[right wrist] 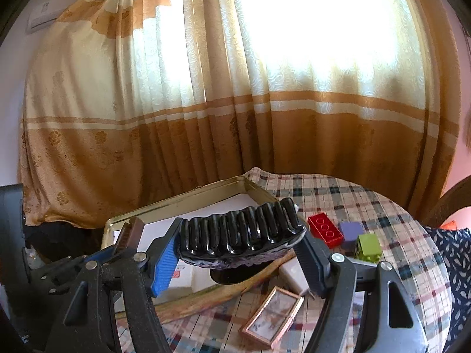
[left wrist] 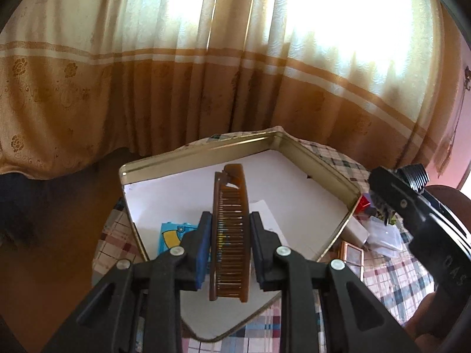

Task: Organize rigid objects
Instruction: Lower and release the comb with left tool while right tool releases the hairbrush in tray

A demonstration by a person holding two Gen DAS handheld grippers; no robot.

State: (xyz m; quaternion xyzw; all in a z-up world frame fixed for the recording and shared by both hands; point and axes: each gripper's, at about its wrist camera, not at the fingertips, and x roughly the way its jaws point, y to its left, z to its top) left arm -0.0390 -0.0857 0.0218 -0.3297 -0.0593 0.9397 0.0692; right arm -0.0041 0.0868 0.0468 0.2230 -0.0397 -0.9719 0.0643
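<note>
While the left gripper [left wrist: 230,250] pinches a long amber-brown translucent plastic comb [left wrist: 231,229] between its blue-padded jaws, the comb points away from the camera toward twelve o'clock, hanging above the open gold-rimmed rectangular metal tin [left wrist: 319,161]. The jaws are drawn in narrow, one pad on each long side of the comb. Beneath it, the tin's white floor carries a blue and yellow printed card [left wrist: 172,235] at about eight o'clock from the comb's middle.

The right gripper [right wrist: 240,244] stands with its jaws spread fairly wide and clamped on the two ends of a glossy black ribbed plastic hair claw clip [right wrist: 241,234], which spans the whole gap between the pads. The clip is held above the near right corner of the same tin [right wrist: 182,200], over the plaid-clothed counter [right wrist: 338,194]. In the right wrist view, the left gripper and the tip of the comb show at nine o'clock from the clip.

On the counter, at three o'clock from the clip, lie a red studded plastic building brick [right wrist: 325,229], a purple block [right wrist: 351,231] and a lime-green block [right wrist: 369,247], close together. At five o'clock lies a small rose-gold framed rectangular mirror case [right wrist: 272,317], with a white boxy object [right wrist: 294,273] just above it. Cream and tan patterned curtains [right wrist: 206,117] hang behind the counter.
</note>
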